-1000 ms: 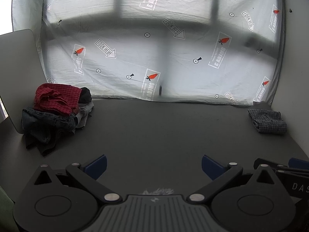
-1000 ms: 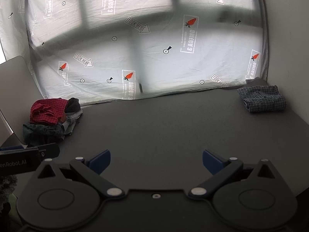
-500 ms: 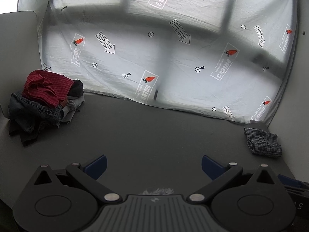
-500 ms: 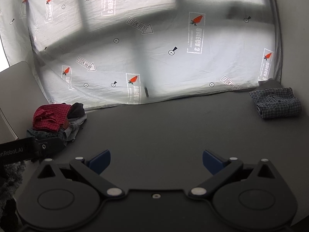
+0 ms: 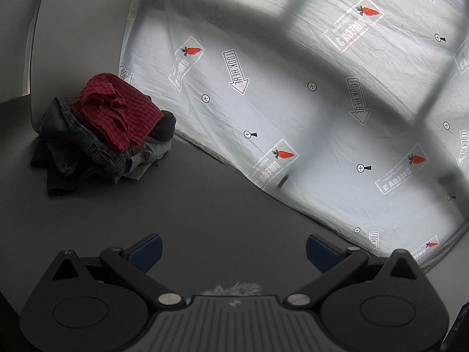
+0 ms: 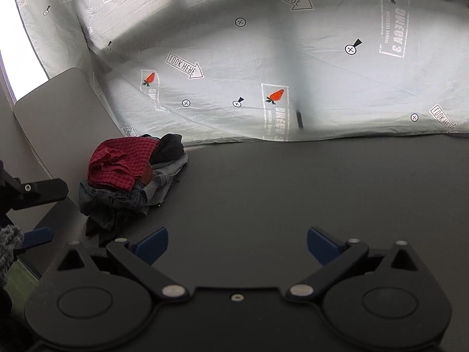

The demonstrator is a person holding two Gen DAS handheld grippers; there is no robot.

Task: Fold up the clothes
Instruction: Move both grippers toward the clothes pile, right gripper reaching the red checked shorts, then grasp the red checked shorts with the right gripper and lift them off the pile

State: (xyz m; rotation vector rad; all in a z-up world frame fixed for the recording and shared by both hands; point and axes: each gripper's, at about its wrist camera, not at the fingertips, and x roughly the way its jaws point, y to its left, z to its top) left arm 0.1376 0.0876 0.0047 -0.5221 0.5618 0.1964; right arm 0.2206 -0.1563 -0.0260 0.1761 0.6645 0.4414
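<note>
Ahead-left of both spread, empty grippers point(image 5: 233, 250) point(image 6: 236, 245), well apart, sits the clothes pile point(image 5: 102, 129) point(image 6: 132, 182).

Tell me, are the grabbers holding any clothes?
No. The left gripper and right gripper are both open and empty; the clothes pile lies untouched.

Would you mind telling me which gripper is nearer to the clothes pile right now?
Left, probably. The left gripper is open, with the clothes pile ahead to its left. The right gripper is open too, further right; the left gripper's parts sit beside the pile in its view.
</note>
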